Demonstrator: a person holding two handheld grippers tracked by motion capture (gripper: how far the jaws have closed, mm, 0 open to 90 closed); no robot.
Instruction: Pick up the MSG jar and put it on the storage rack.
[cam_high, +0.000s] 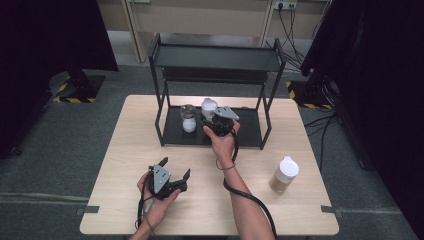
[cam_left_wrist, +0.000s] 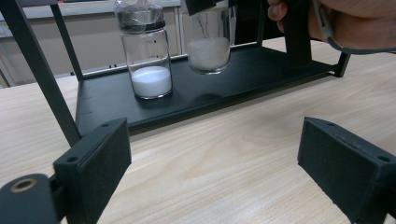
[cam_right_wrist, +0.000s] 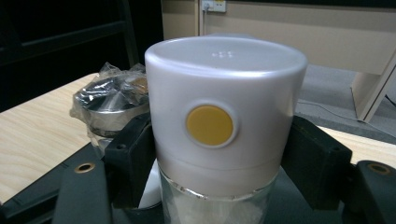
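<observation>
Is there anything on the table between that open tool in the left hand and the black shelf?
No, nothing. In the left gripper view, bare tabletop runs from the left tool to the black shelf.

Light wood table (cam_high: 125, 165). Black metal two-tier rack (cam_high: 215, 55) at far side. White-capped jar of tan contents (cam_high: 284, 174) standing at right, well apart from rack.
</observation>
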